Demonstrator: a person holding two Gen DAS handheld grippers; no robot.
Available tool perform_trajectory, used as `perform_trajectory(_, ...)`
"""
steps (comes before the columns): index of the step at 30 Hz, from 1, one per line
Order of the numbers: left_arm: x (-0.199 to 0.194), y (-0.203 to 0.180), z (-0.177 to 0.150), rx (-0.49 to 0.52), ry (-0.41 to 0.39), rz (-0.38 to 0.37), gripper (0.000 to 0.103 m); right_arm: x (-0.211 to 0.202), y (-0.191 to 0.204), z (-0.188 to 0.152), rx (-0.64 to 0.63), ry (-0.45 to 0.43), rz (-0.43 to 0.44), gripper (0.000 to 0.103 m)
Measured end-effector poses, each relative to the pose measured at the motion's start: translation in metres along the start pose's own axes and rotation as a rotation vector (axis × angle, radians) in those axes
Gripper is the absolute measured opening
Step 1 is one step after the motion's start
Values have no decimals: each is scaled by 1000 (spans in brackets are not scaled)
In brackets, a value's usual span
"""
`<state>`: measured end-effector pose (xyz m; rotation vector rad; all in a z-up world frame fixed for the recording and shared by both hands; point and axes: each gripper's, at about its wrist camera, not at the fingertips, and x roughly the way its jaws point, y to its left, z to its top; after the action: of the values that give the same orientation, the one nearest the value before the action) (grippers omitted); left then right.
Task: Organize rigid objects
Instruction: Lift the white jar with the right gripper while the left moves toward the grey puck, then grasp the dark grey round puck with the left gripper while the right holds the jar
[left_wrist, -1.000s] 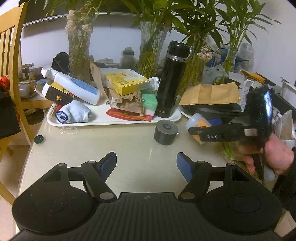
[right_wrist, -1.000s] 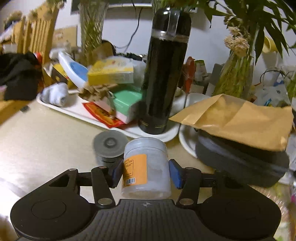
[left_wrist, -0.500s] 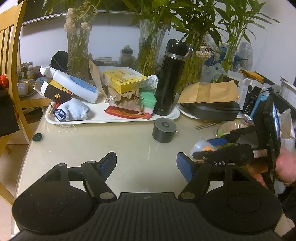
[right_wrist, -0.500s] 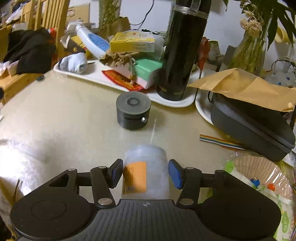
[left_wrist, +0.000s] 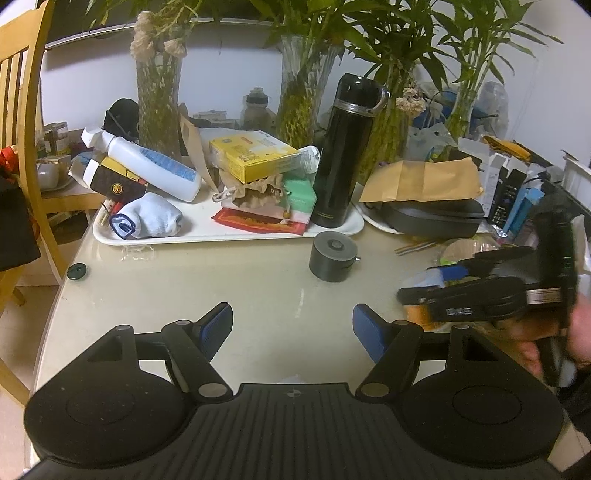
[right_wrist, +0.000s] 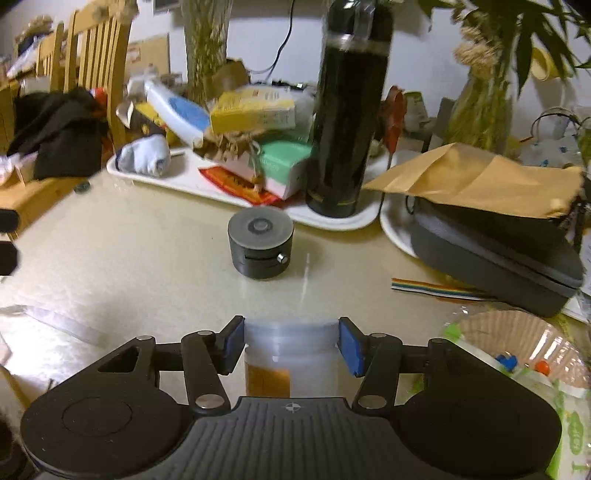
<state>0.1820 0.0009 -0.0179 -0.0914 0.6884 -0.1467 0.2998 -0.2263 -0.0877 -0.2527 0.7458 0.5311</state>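
Beige table (left_wrist: 258, 295) carrying, at its far side, a white tray (left_wrist: 207, 230) crowded with boxes, a lying white bottle and an upright black flask (left_wrist: 341, 155), whose top is cut off in the right wrist view; a dark round puck (right_wrist: 260, 243) stands just in front of the tray. Left tool (left_wrist: 291, 328) hovers low over bare table, blue pads wide apart with nothing between them. Right tool (right_wrist: 291, 343) is clamped on a translucent jar (right_wrist: 291, 354) with an orange label, its lower part hidden behind the tool body and blurred in the left wrist view.
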Motion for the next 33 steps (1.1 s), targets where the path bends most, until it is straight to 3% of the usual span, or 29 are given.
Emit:
perform_trajectory(9,3,-4,-1,15,11,-8,71,-22,0,-17,9,4,-3,56)
perform_trajectory(16,3,-18,6,86,23,-29,71,-38,-3,-19,54,-33,-4,56)
perform_trajectory(20,9,-25,24,59,45,-34,71,-49,-1,-18,76,-51,11,56)
perform_trajectory(26,30,-40,57,116,28,-1,72,-62,-2,-22,88,-72,11,56)
perform_trajectory(29,46,-41,66,92,32,1,75,-69,2,-27,44,-87,-31,56)
perform_trajectory(31,59,-45,70,93,33,3,85,-72,1,-30,46,-90,-31,56)
perform_trajectory(33,73,-48,73,100,45,8,89,-73,1,-32,36,-89,-39,56)
